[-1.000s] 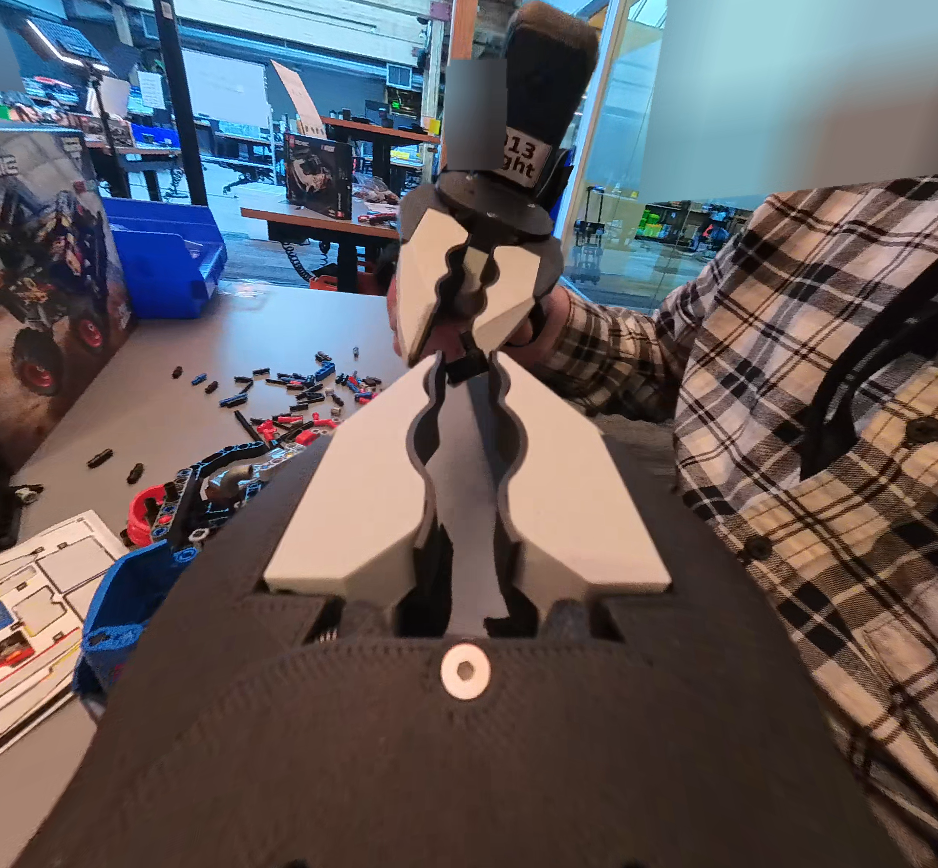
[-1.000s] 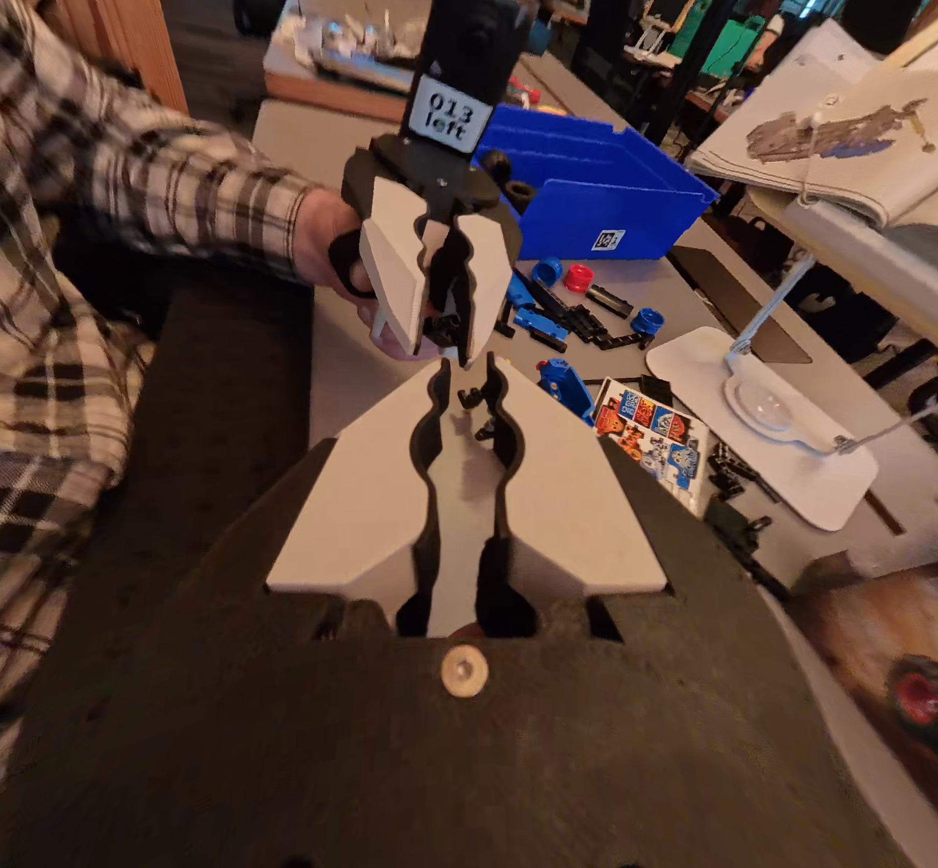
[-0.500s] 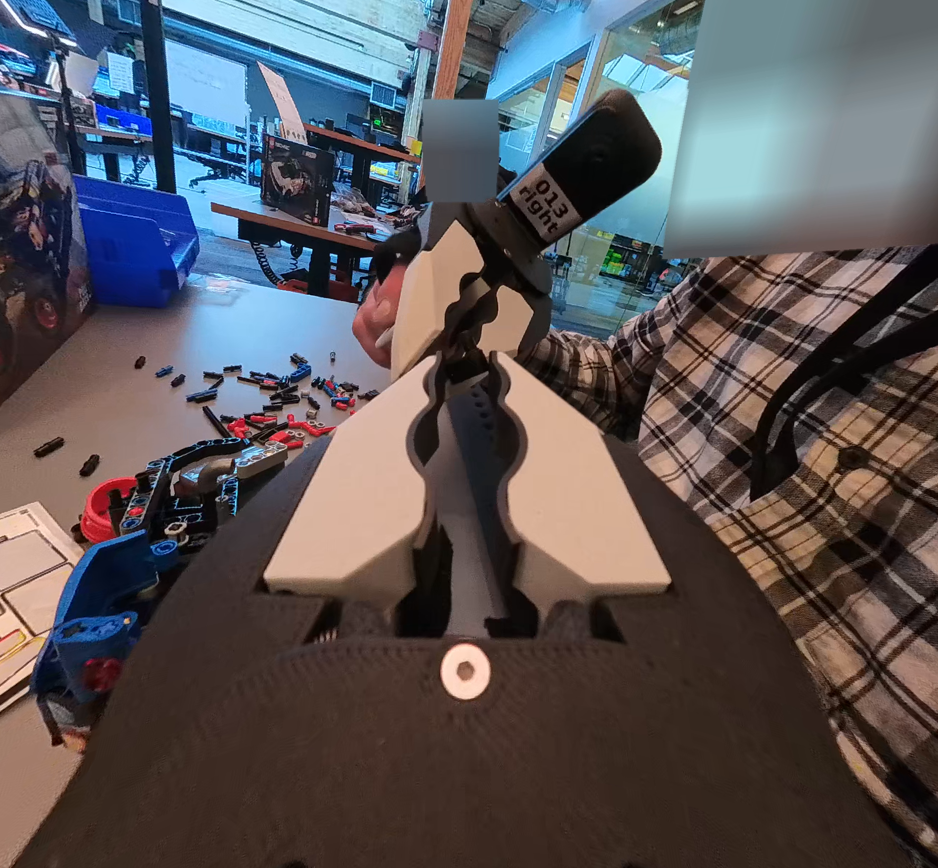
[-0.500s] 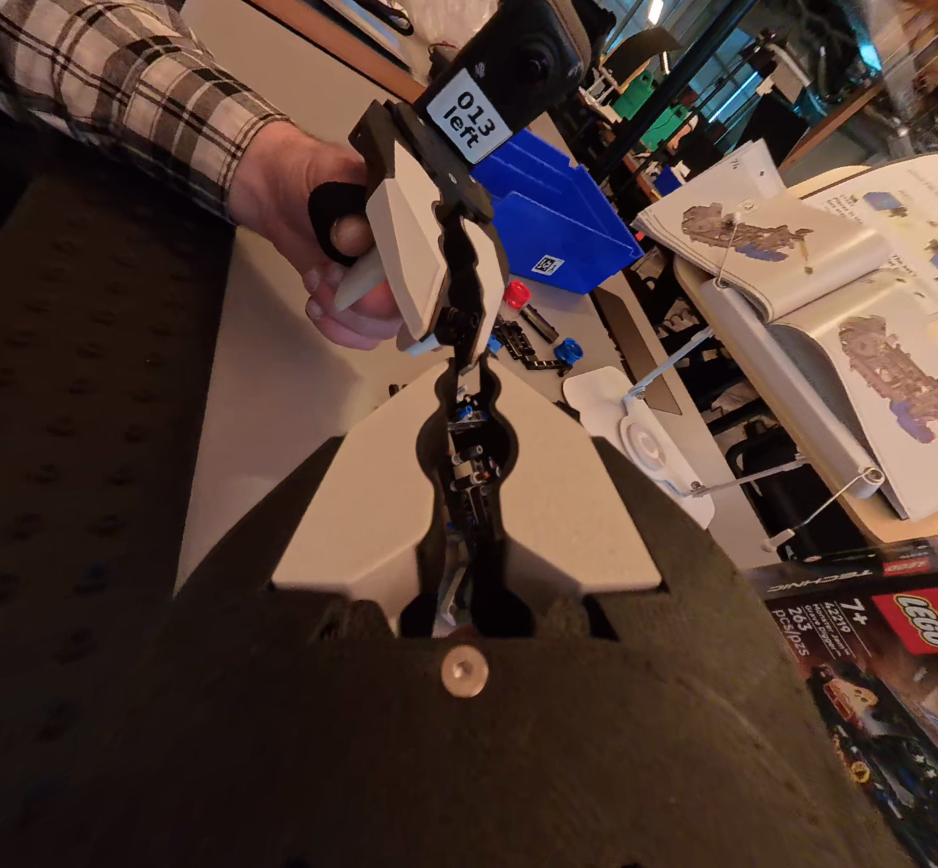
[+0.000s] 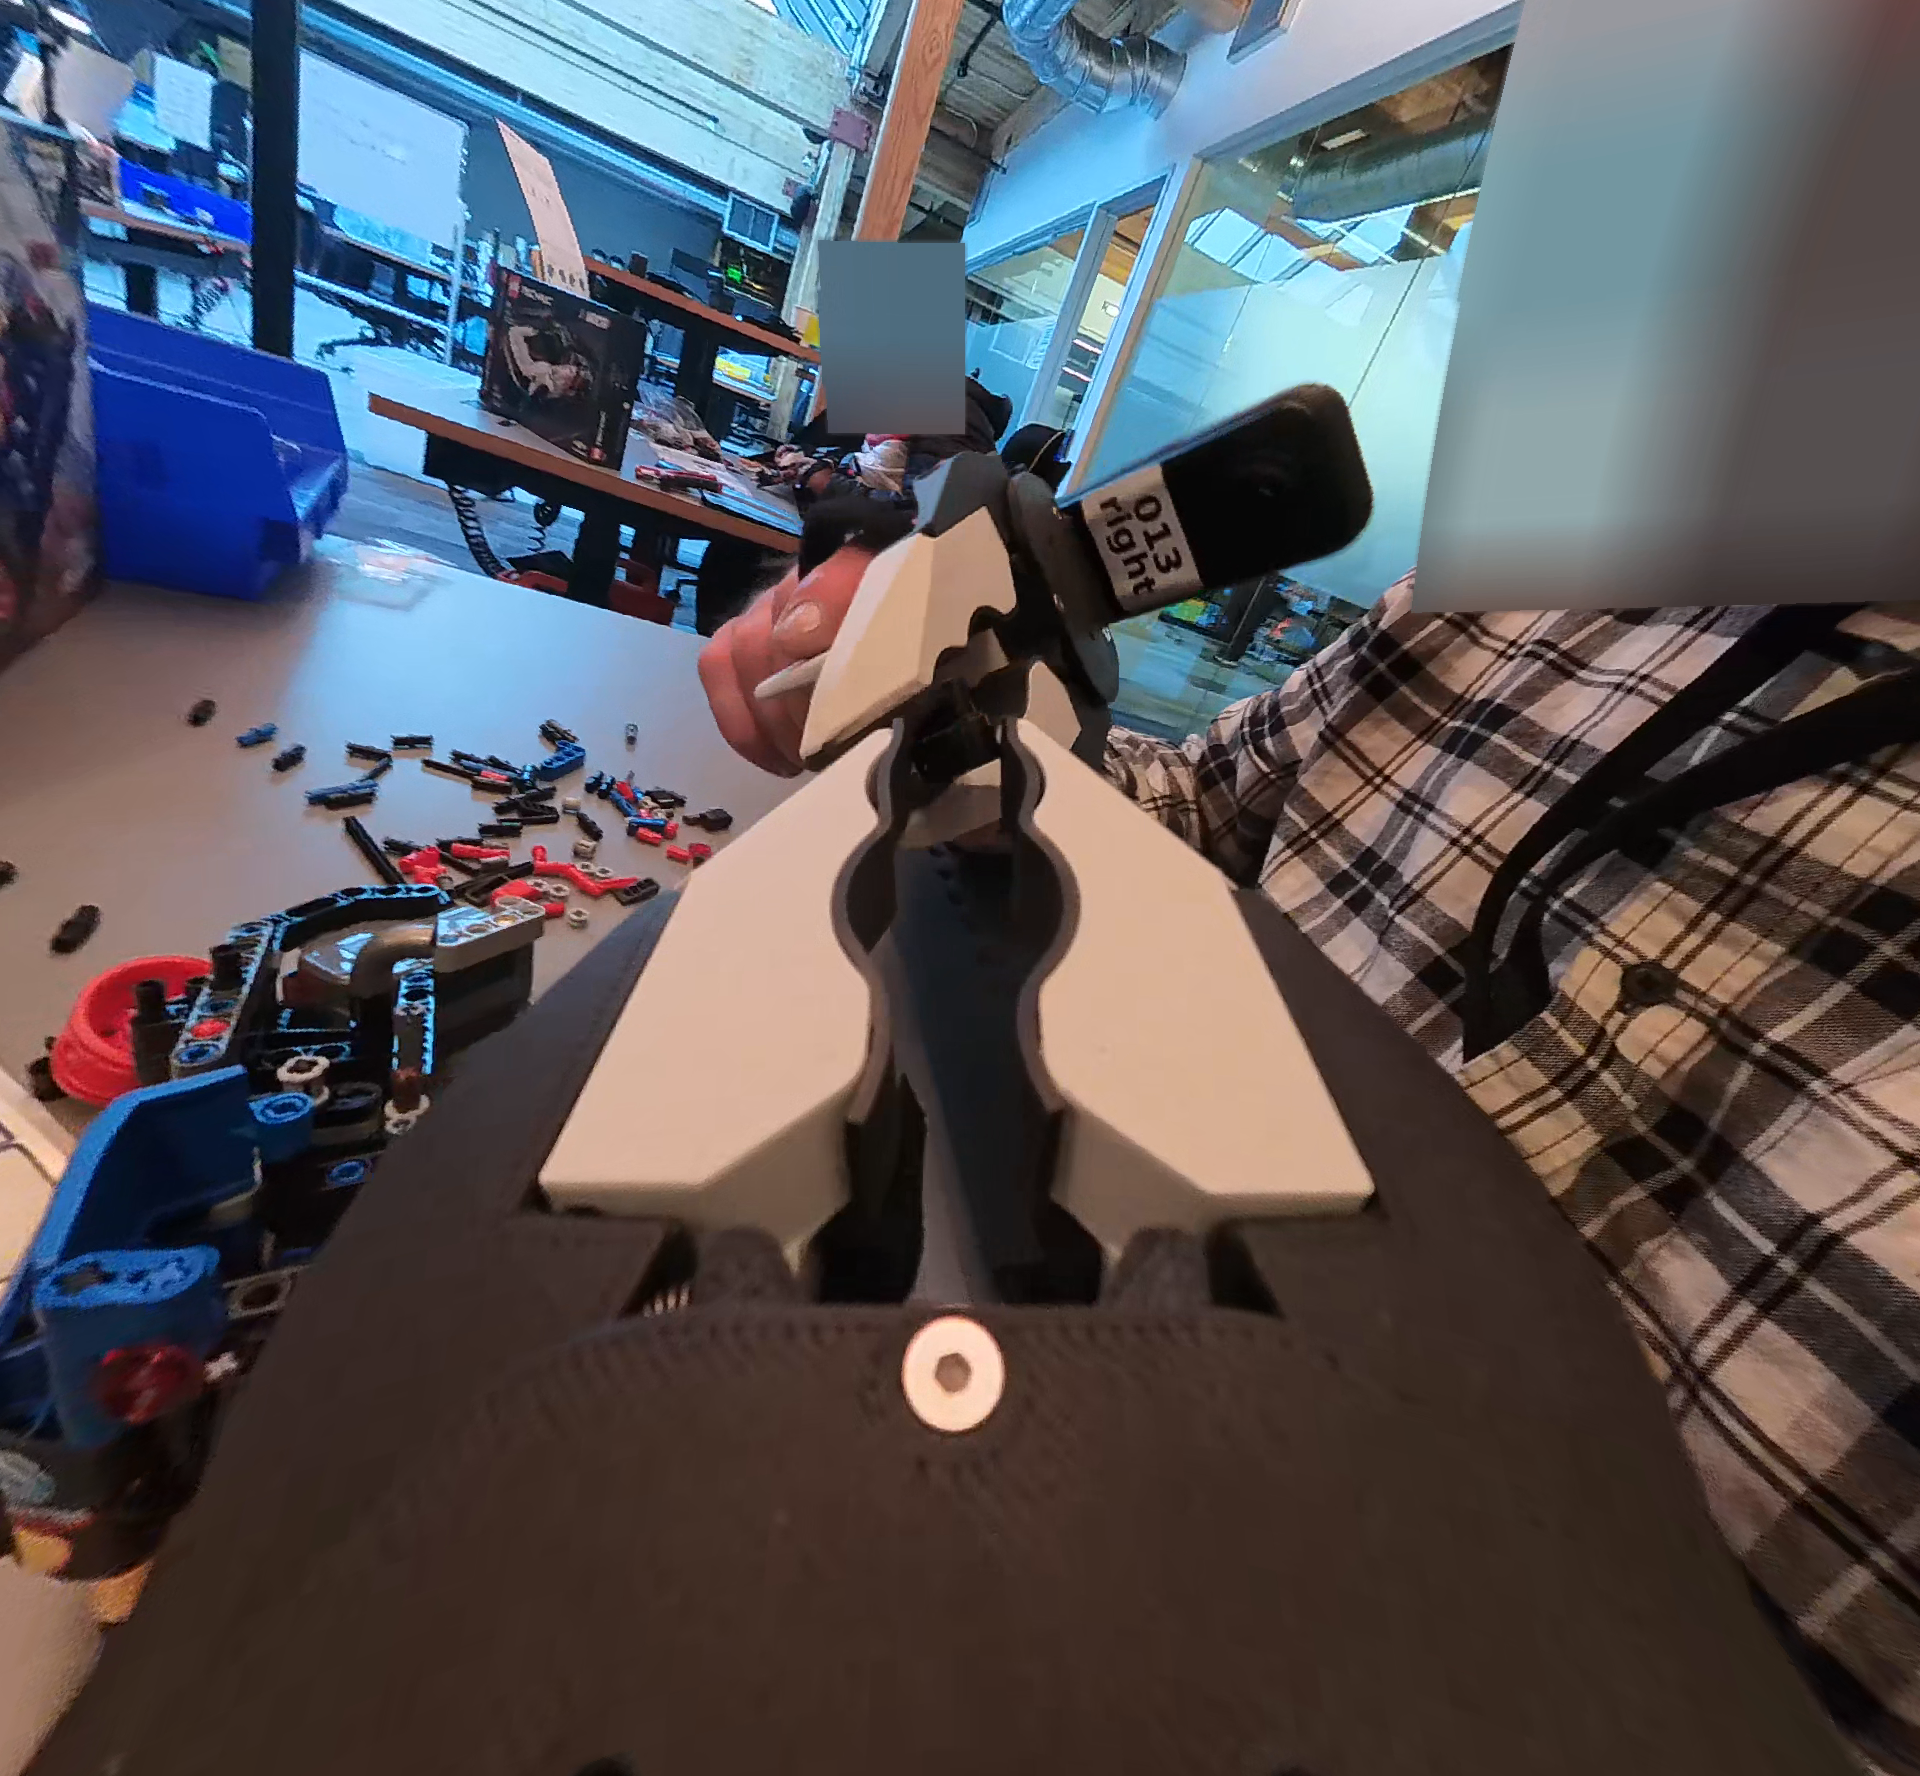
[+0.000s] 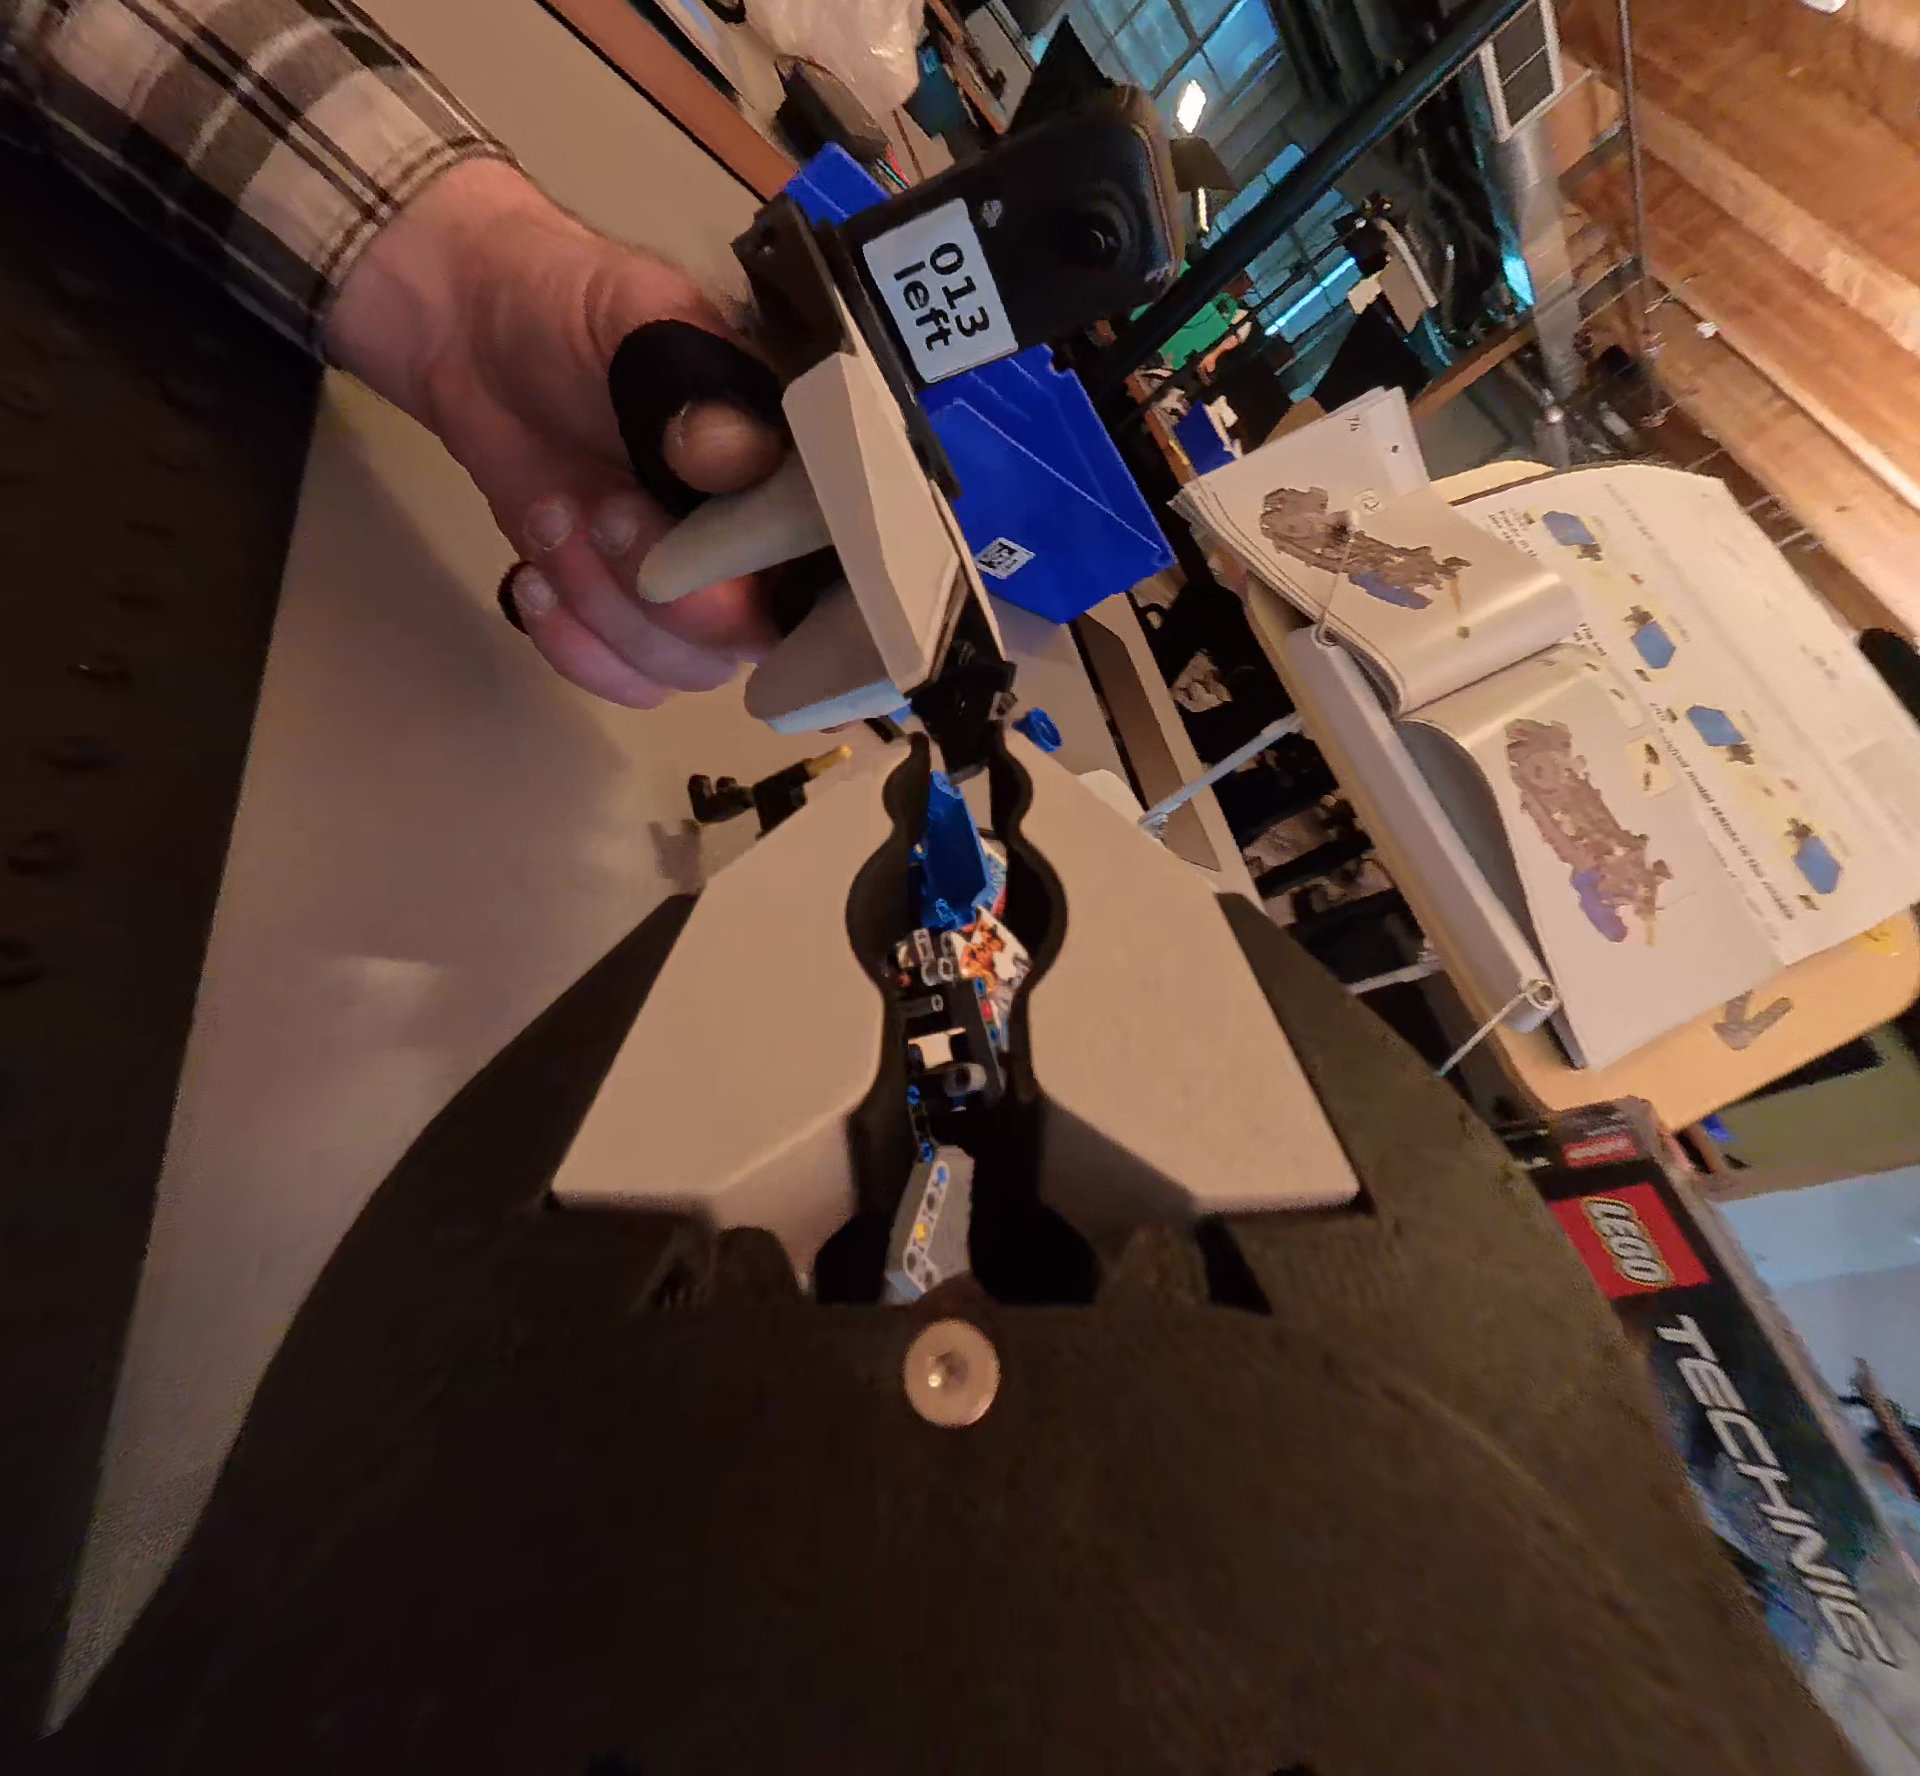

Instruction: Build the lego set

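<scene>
My left gripper (image 5: 951, 755) is shut on a small black lego piece (image 5: 961, 739), held in the air above the table. My right gripper (image 6: 958, 758) meets it tip to tip and is shut on the same black lego cluster (image 6: 966, 703). In the left wrist view the right gripper (image 5: 935, 708) is tilted on its side; in the right wrist view the left gripper (image 6: 894, 687) is edge-on. The exact join between the pieces is hidden by the fingers. A partly built blue and black model (image 5: 208, 1103) lies on the grey table (image 5: 364, 666) at the lower left.
Loose small pieces (image 5: 520, 791) and a red wheel (image 5: 114, 1009) lie on the table. A blue bin (image 5: 208, 459) stands at the back. An open instruction book (image 6: 1558, 739) on a stand and a set box (image 6: 1714, 1363) are to the right. A person in a plaid shirt (image 5: 1558, 895) is close. My two grippers' fingertips are within a few centimetres of each other. The red wheel (image 5: 114, 1009) is about 20 cm from both grippers' fingertips.
The two grippers have come together tip to tip. The right gripper has rolled onto its side, and the left gripper has tilted upward.
</scene>
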